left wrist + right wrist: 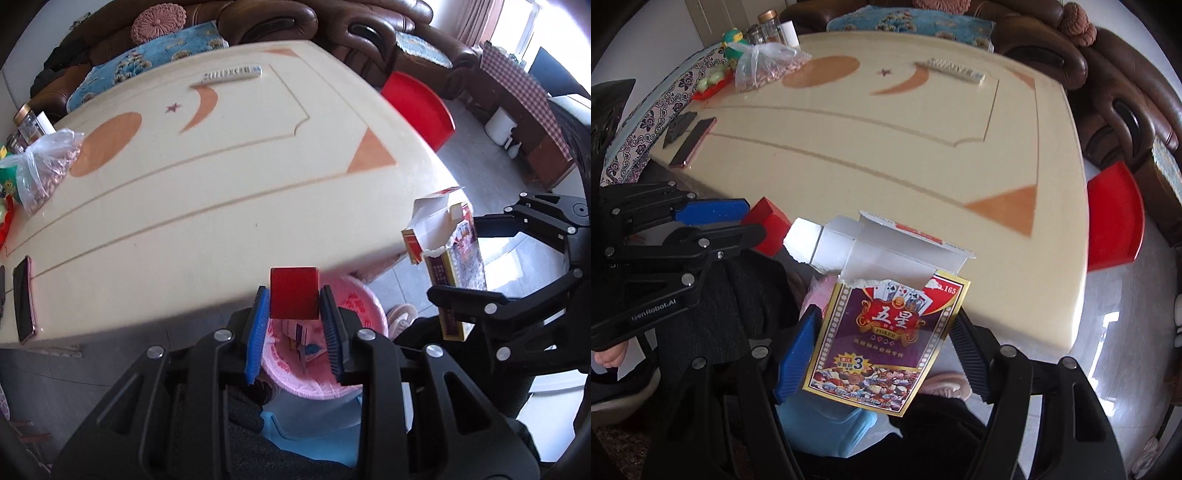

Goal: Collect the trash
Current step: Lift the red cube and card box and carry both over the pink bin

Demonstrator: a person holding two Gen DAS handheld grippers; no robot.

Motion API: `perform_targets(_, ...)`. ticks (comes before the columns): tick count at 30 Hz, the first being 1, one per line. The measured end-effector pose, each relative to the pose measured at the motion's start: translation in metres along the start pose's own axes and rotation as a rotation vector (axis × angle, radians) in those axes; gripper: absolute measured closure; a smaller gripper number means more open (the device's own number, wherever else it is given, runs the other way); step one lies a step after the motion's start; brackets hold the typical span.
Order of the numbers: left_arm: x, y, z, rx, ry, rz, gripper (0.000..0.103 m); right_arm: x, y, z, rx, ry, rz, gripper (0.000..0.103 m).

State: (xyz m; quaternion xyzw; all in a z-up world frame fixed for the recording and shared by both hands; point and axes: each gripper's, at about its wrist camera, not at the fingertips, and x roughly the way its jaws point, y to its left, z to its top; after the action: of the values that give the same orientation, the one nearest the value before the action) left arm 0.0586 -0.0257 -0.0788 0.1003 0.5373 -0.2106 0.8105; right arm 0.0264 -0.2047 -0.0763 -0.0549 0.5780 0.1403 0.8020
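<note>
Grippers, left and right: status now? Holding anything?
Left gripper: shut on the small red cardboard box, above the pink-lined bin.
Right gripper: shut on the torn-open purple poker card box.

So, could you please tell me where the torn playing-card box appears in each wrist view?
Left wrist: the playing-card box sits at right, clamped in the right gripper.
Right wrist: it fills the lower centre, between that gripper's own fingers.
Shared landmark: the orange triangle on the table's near corner.
</note>
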Motion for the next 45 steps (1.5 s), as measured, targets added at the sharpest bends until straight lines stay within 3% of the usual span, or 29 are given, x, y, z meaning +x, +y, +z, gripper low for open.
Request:
perform_targets(22, 0.112, -0.019, -0.068, 0.064, 0.184, -0.043, 0.074, 0.138, -0.002, -0.060, 0.069, 0.170, 0.027, 0.035)
perform_targets(45, 0.209, -0.005, -0.089, 0.024, 0.358, -0.067, 0.074, 0.242, -0.010, -0.083, 0.139, 0.299, 0.094, 0.035)
